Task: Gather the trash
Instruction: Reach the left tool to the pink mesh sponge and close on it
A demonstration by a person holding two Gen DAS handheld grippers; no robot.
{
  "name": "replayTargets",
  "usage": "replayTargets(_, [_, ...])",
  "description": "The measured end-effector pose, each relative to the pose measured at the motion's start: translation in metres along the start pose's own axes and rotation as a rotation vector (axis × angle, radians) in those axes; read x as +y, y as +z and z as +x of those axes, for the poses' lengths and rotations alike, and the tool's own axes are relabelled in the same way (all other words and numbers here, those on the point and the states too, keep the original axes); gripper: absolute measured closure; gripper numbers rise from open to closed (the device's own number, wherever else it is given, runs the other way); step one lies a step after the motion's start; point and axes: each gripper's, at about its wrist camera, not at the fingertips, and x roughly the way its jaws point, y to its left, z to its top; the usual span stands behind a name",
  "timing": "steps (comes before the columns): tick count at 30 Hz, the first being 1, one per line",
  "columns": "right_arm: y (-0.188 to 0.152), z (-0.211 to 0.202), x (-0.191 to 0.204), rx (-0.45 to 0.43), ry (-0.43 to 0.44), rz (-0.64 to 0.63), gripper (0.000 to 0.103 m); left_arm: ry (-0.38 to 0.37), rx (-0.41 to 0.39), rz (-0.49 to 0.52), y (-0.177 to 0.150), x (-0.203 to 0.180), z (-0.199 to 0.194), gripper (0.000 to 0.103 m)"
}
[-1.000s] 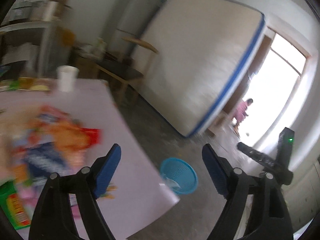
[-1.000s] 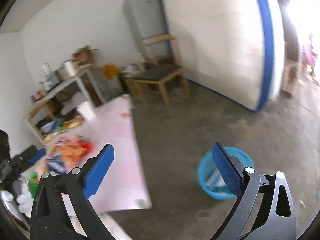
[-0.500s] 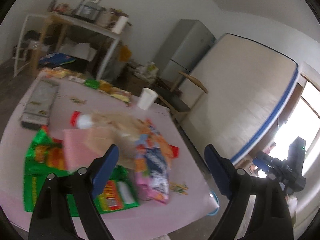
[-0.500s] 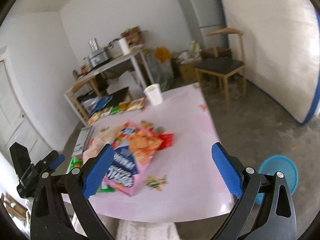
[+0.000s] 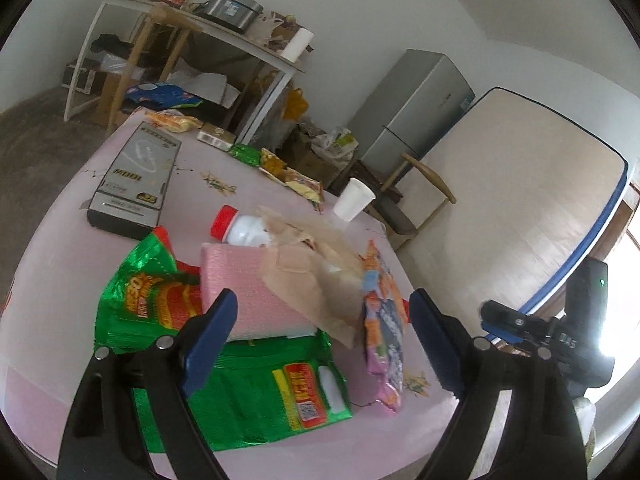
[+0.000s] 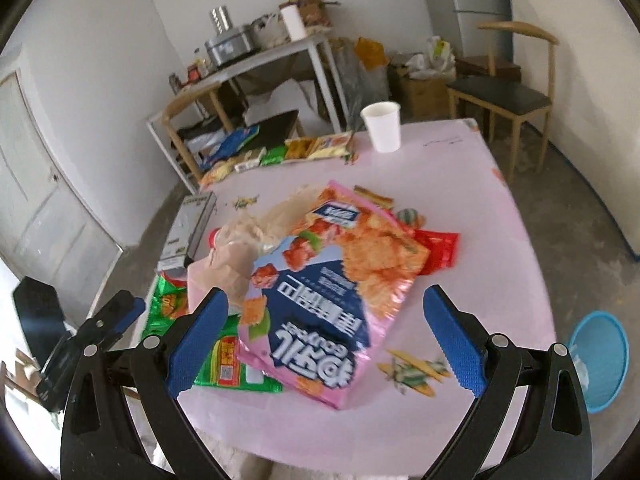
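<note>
A heap of trash lies on the pink table point(image 6: 500, 248): a large pink and blue snack bag point(image 6: 328, 292), a green foil bag point(image 5: 256, 380), a crumpled brown paper bag point(image 5: 316, 272), a pink padded pack point(image 5: 244, 280) and a white bottle with a red cap point(image 5: 240, 230). My left gripper point(image 5: 324, 340) hangs open over the near side of the heap, nothing between its fingers. My right gripper point(image 6: 326, 344) is open too, above the snack bag's near end. A blue waste basket point(image 6: 598, 360) stands on the floor right of the table.
A white paper cup point(image 6: 382, 126) stands near the table's far edge, beside a row of small snack packets point(image 6: 296, 150). A grey flat box point(image 5: 136, 176) lies at the far left. Chair point(image 6: 508, 92), fridge point(image 5: 416, 108), cluttered shelf point(image 5: 200, 28) and leaning mattress point(image 5: 516, 208) ring the table.
Both views have swung from the floor, mattress and blue basket onto the table's trash heap. Both grippers came closer over the heap and stayed open.
</note>
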Motion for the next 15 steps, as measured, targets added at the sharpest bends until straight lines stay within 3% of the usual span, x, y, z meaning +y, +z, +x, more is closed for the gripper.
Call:
replayTargets(12, [0.019, 0.077, 0.055, 0.037, -0.163, -0.215, 0.009, 0.041, -0.011, 0.004, -0.001, 0.017, 0.006, 0.018])
replayTargets(15, [0.015, 0.088, 0.053, 0.047, -0.253, -0.257, 0.009, 0.046, -0.002, -0.001, -0.003, 0.019, 0.008, 0.018])
